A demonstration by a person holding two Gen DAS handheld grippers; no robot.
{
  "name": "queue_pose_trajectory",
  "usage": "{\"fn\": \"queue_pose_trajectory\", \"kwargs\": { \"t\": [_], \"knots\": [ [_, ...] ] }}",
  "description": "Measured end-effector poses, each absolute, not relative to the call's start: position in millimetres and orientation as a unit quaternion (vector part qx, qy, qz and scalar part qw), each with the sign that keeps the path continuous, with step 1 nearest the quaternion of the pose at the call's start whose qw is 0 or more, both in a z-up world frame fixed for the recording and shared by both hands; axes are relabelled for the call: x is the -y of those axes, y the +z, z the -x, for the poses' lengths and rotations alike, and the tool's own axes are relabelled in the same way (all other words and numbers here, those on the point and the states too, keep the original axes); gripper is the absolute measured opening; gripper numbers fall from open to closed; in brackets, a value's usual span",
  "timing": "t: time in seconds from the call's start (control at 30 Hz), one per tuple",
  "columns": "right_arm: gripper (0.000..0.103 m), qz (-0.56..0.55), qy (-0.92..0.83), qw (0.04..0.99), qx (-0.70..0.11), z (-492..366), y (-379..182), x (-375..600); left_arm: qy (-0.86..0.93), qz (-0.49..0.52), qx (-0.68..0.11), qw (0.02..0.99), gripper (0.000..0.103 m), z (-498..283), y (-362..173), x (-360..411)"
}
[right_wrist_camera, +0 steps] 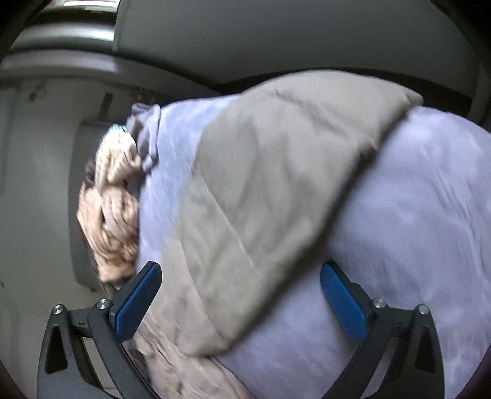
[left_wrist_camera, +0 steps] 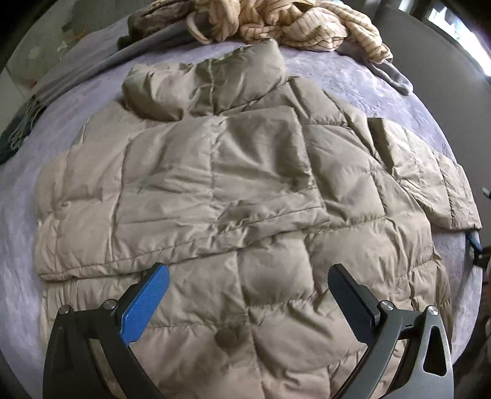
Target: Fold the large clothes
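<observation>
A large beige quilted puffer jacket [left_wrist_camera: 245, 190] lies flat on a lavender bed cover [left_wrist_camera: 18, 214]. One sleeve is folded across its chest and the other sleeve [left_wrist_camera: 429, 184] lies out to the right. My left gripper [left_wrist_camera: 248, 276] is open and empty, hovering over the jacket's lower part. In the blurred right wrist view, my right gripper [right_wrist_camera: 241, 276] is open and empty above a beige sleeve [right_wrist_camera: 260, 190] that lies on the bed cover [right_wrist_camera: 414, 230].
A cream striped garment [left_wrist_camera: 291, 24] is heaped at the far end of the bed, also seen at left in the right wrist view [right_wrist_camera: 110, 208]. A grey cloth [left_wrist_camera: 392, 73] lies beside it. The bed's right edge drops off near the sleeve.
</observation>
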State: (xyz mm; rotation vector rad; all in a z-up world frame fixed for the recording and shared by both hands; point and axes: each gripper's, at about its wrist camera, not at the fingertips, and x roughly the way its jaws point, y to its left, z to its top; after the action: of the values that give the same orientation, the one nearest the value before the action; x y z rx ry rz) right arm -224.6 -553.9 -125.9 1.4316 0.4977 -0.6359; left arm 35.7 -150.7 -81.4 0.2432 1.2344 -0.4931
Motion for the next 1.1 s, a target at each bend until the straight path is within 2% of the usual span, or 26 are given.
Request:
{"fn": "queue_pose_trajectory", "kwargs": {
  "t": [0.2,0.27,0.3,0.33,0.5,0.7,0.8,0.97,1.1],
  "knots": [
    [0.1,-0.686,-0.261,0.659,-0.165,208,-129,588,-0.222,-0.098,-0.567,0.787,0.103,-46,-76,152],
    [0.067,-0.712,-0.243,0.642,-0.148,201,-132,593,-0.218,-0.096,-0.564,0.791,0.103,-50,-74,148],
    [0.023,-0.718,-0.239,0.635,-0.151,198,-133,594,-0.216,-0.094,-0.562,0.793,0.103,-52,-73,146],
    [0.007,-0.722,-0.239,0.627,-0.167,190,-135,596,-0.214,-0.093,-0.56,0.795,0.103,-55,-72,143],
    [0.007,-0.649,-0.235,0.696,-0.197,164,-93,584,-0.195,-0.089,-0.542,0.813,0.103,-70,-64,124],
    [0.007,-0.462,-0.16,0.827,-0.277,58,-1,515,-0.163,-0.082,-0.533,0.826,0.103,-93,-65,95],
    [0.007,-0.328,-0.113,0.88,-0.324,-2,32,447,-0.148,-0.067,-0.532,0.831,0.103,-103,-67,75],
    [0.007,-0.118,-0.027,0.91,-0.397,-80,28,312,-0.122,-0.045,-0.534,0.836,0.103,-114,-74,46],
    [0.007,-0.075,0.015,0.886,-0.457,-102,-24,246,-0.106,-0.044,-0.531,0.84,0.103,-118,-80,26]
  ]
}}
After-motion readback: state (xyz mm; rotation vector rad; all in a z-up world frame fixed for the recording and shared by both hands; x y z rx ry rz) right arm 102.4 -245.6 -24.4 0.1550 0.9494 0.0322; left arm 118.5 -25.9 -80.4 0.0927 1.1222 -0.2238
